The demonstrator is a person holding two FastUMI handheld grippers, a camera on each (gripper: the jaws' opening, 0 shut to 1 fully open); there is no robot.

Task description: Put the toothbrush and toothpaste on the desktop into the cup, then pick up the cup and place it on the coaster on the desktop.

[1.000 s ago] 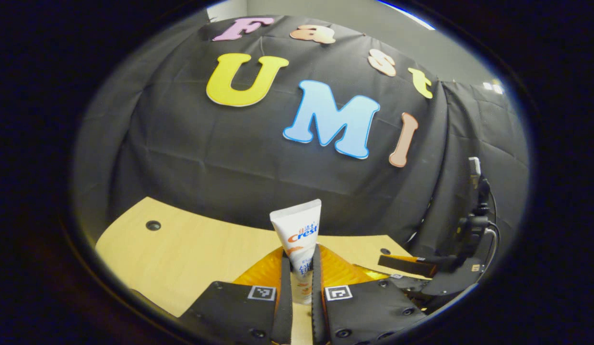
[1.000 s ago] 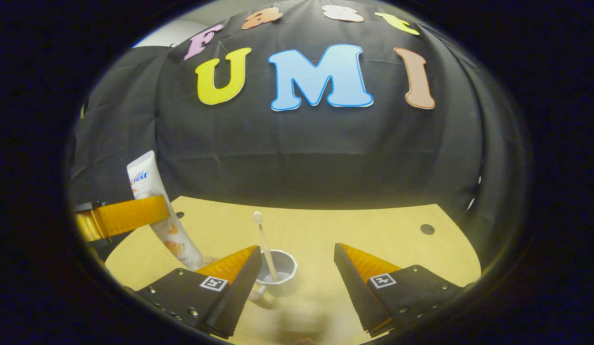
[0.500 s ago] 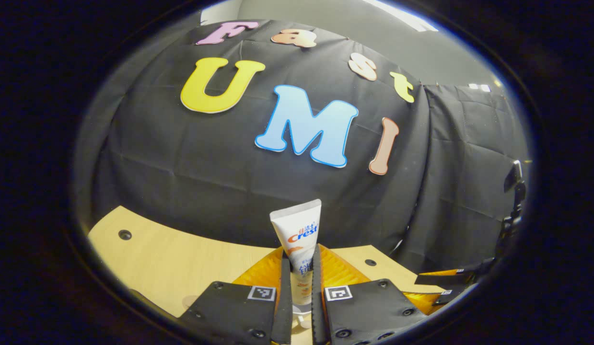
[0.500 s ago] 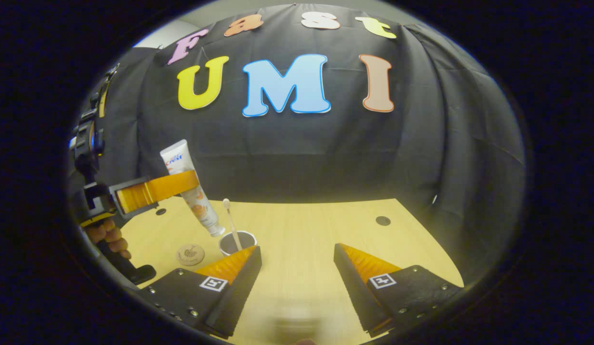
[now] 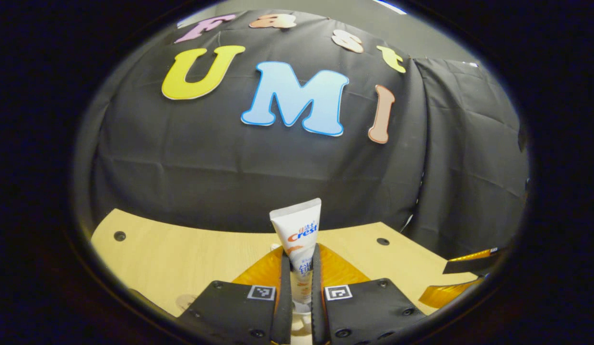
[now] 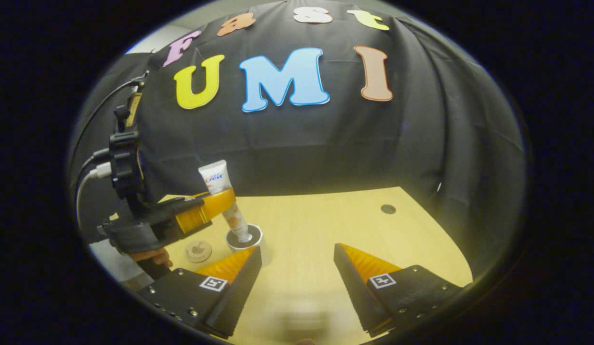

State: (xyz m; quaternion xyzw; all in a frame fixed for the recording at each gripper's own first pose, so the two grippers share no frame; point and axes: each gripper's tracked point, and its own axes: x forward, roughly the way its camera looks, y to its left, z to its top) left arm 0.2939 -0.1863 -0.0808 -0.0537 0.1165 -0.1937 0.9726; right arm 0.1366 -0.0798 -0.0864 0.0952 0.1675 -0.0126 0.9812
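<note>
On the pale wooden desktop [image 6: 325, 230], the left gripper [image 5: 297, 282] pinches the white toothpaste tube [image 5: 299, 239] upright, cap down inside the small white cup [image 6: 244, 238]. The round wooden coaster [image 6: 198, 251] lies just beside that cup. The right gripper [image 6: 297, 263] hovers nearby, fingers wide and empty.

The left hand-held gripper [image 5: 297, 282] has its two fingers drawn close together, clamped on a toothpaste tube [image 5: 298, 239] held upright, cap end down. In the right gripper view a hand [image 6: 153, 256] grips its handle from below. The right hand-held gripper [image 6: 297, 261] hovers with fingers spread wide, holding nothing.
</note>
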